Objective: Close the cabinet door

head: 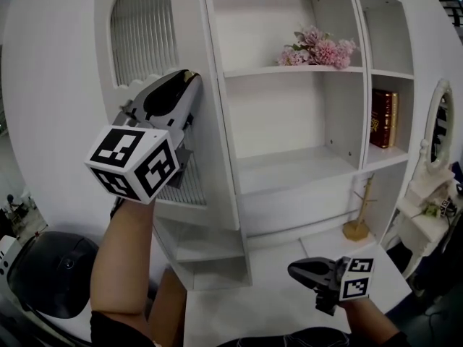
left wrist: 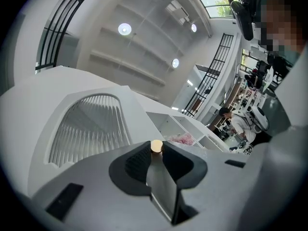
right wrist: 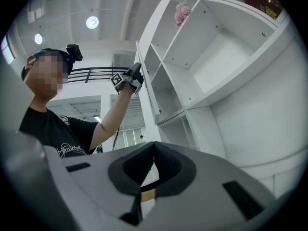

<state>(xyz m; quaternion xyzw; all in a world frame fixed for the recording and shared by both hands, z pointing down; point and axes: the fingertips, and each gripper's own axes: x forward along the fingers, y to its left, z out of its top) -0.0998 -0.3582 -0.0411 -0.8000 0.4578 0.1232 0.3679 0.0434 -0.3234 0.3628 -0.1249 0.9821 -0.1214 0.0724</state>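
- Left gripper [left wrist: 155, 152] fingers pinch the knob [left wrist: 157, 146] of the door [head: 145, 27], which stands open left of the shelves [head: 289, 71].
- Right gripper [right wrist: 153, 150] fingers closed, empty.
- Risk: the small knob may slip out if the push strays off the hinge arc.

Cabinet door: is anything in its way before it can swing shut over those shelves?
Nothing visible blocks the cabinet door. The pink flowers seem to lie within their shelf. The left gripper grips the door's edge.
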